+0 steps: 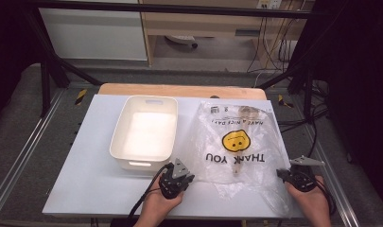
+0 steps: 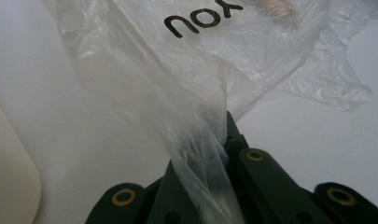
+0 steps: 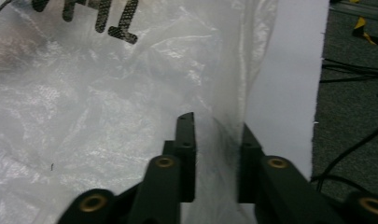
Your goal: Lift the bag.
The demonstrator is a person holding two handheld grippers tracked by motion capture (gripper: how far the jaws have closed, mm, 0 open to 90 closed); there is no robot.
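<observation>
The clear plastic bag lies flat on the white table, printed with a yellow smiley and "THANK YOU", with small items showing through its far end. Just left of the bag stands a white bin, open and upright, its near wall close to the left tool.

The left tool sits at the bag's near left corner, its jaws together and clamped on a bunched strip of the bag's film. The right tool sits at the bag's near right corner; its jaws stand a little apart with the bag's edge between them, and the pads do not seem to press on the film.

Right of the bag only a narrow strip of table remains before the edge, beyond which grey floor and black cables lie. Left of the bin the table is bare. Beyond the bag's far end a wooden board borders the table, with a black frame and cabinets behind.
</observation>
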